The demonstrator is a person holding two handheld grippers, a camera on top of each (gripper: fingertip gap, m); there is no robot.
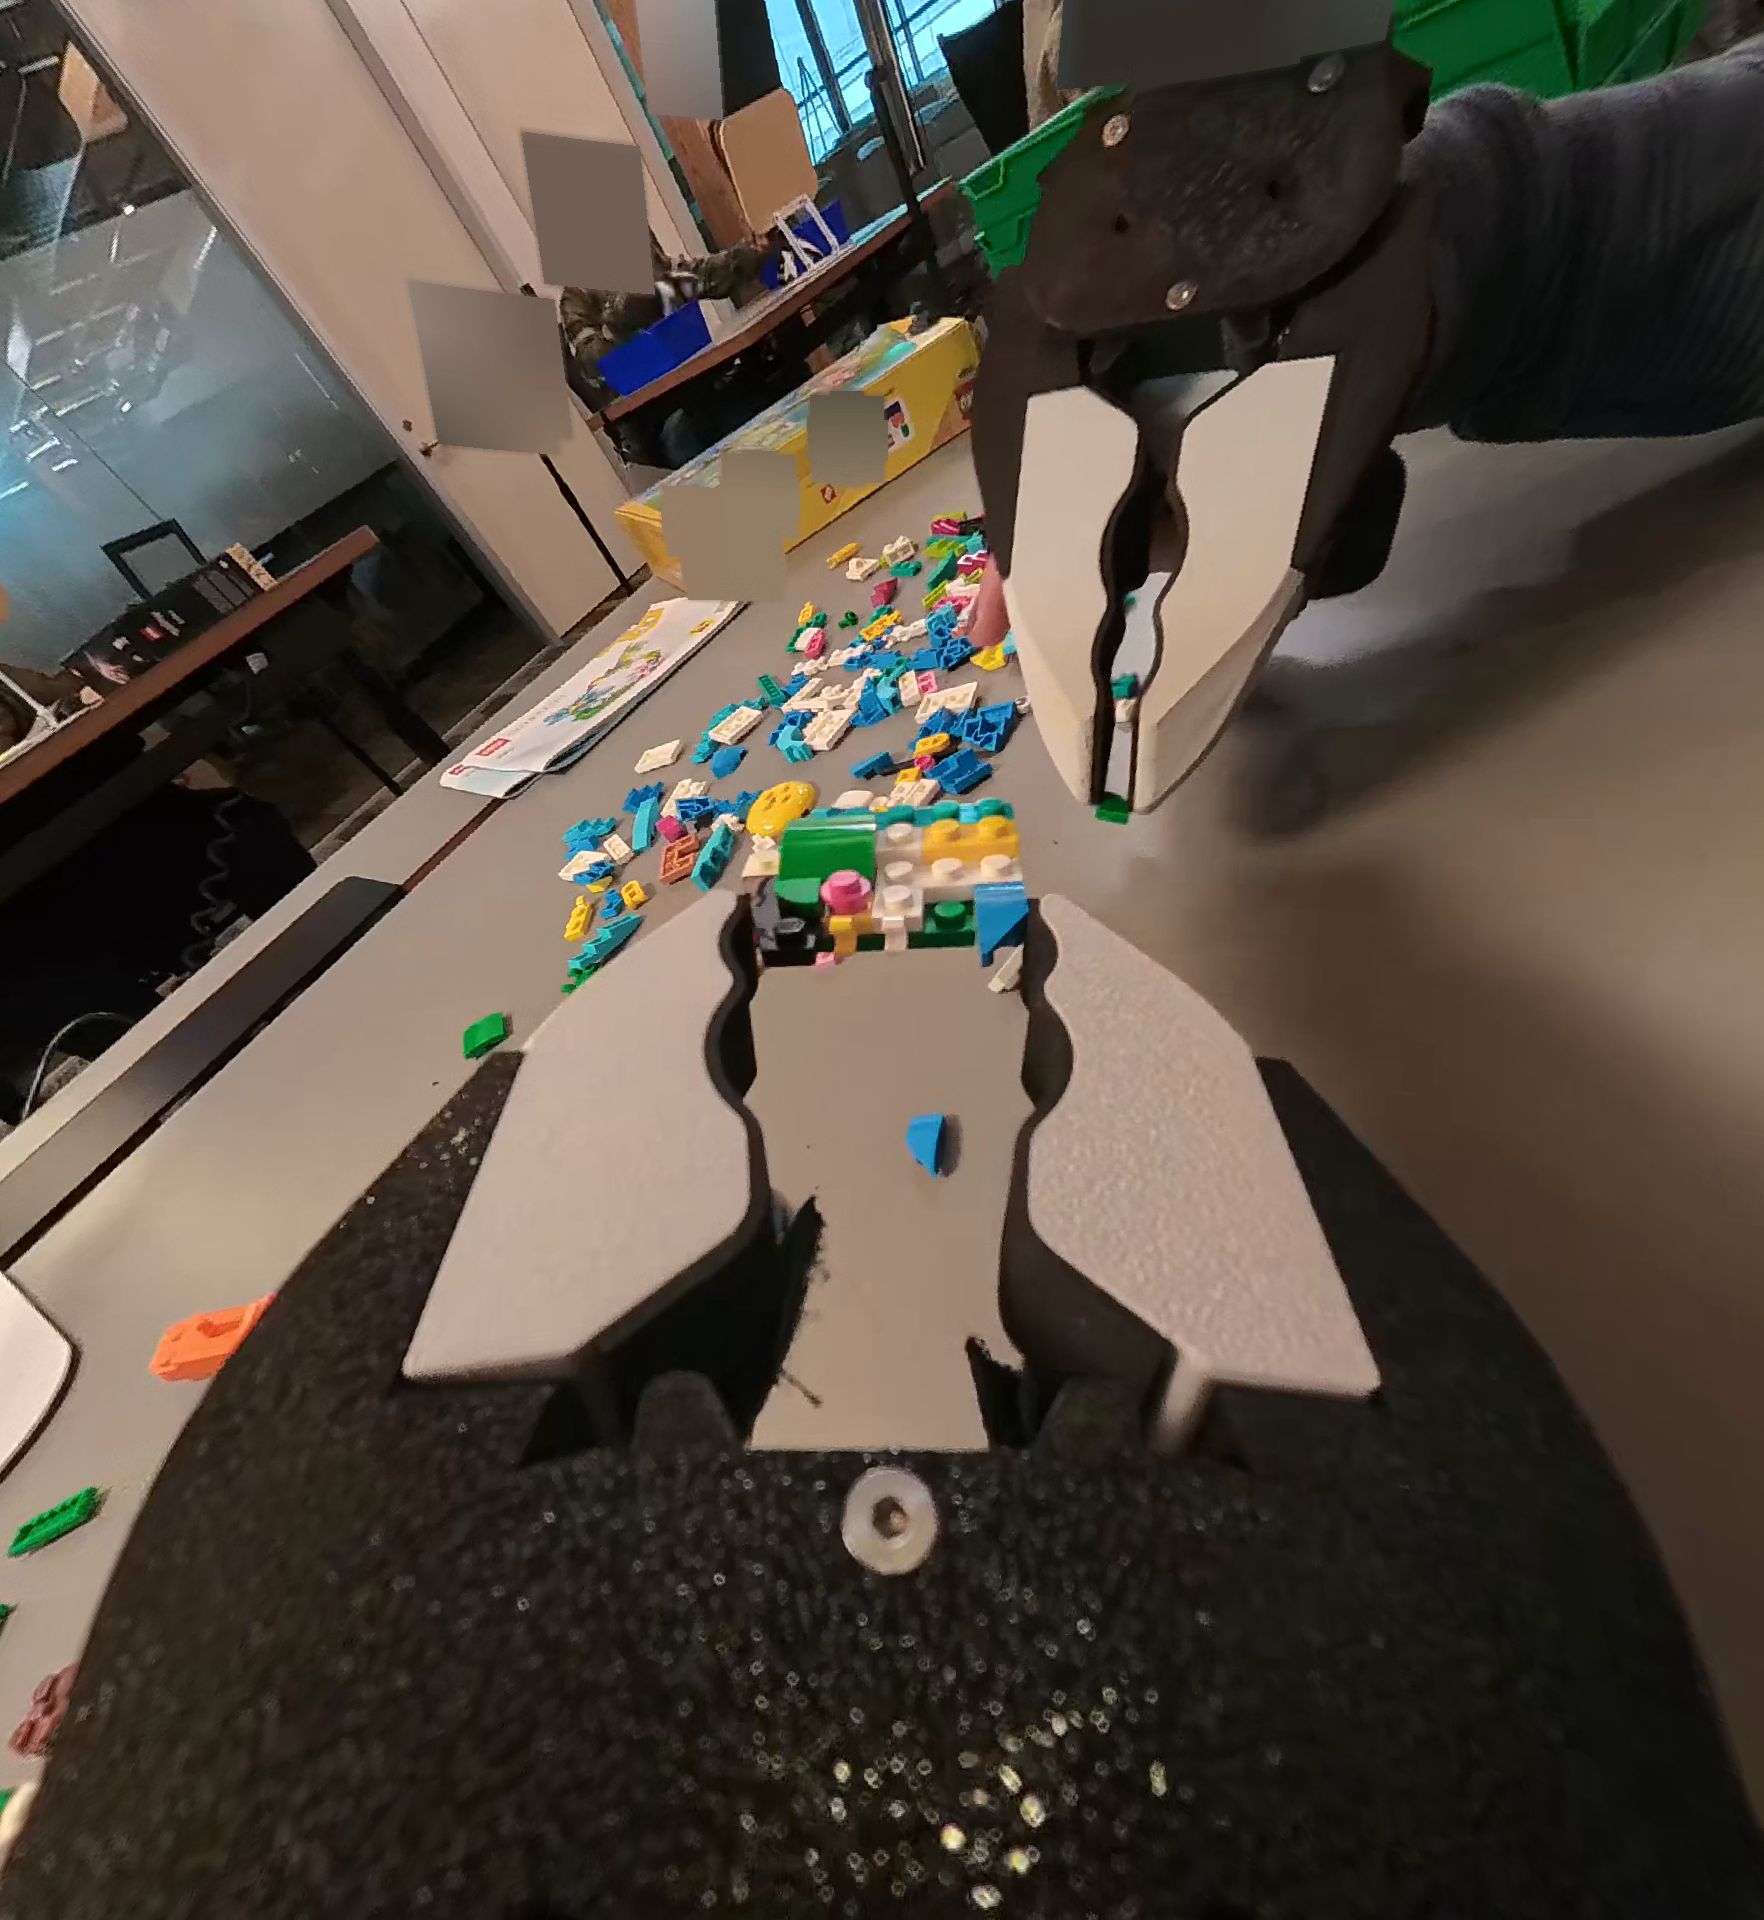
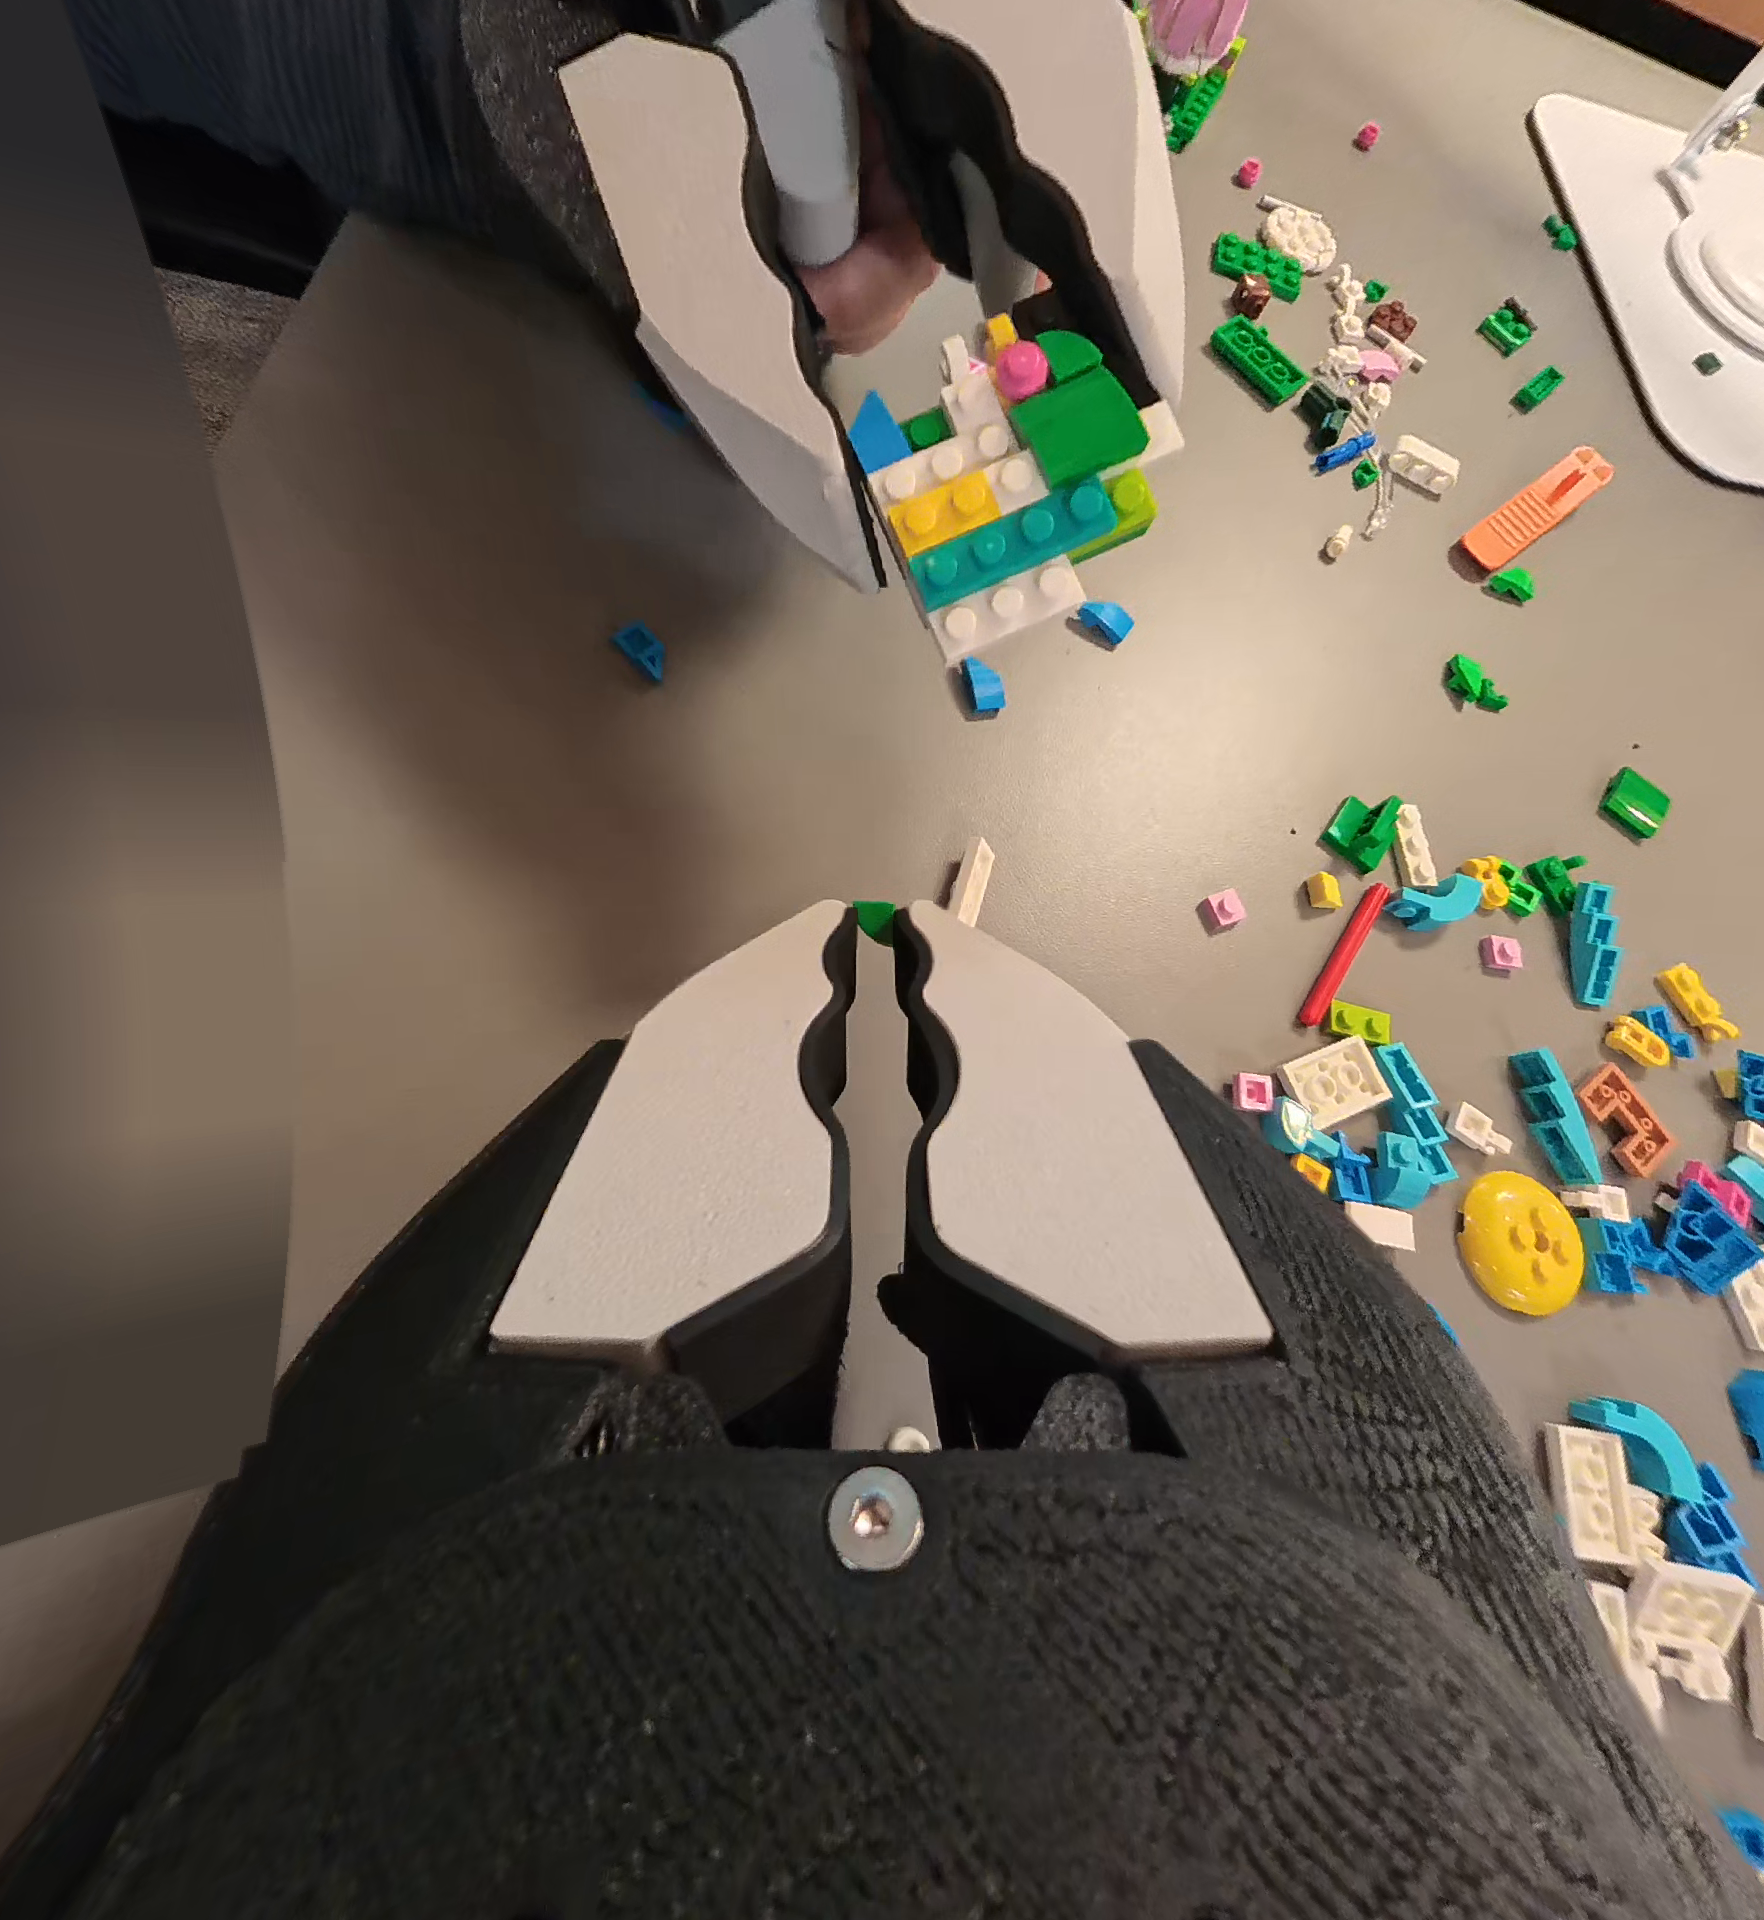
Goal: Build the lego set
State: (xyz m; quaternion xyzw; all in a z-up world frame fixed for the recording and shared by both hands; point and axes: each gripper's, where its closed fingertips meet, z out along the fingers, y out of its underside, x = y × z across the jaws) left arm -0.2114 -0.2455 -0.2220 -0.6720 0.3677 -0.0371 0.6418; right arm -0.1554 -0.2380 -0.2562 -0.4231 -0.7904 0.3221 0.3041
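Lego build (image 2: 1003,488) gripped at its sides in our left claw (image 1: 888,935), resting on the grey tabletop (image 2: 566,790).
Our right claw (image 2: 876,920) pinches a small green brick (image 2: 874,916) just beside it; loose pieces (image 2: 1584,1174) lie scattered farther out, beyond the yellow disc (image 2: 1520,1242).

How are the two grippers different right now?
The left gripper has its fingers spread wide around the half-built lego model; the right gripper has its fingers nearly shut.
The left gripper holds something big; the right gripper pinches one tiny green piece at its tips.
Both have grey fingers on black bodies and are over the same grey table.
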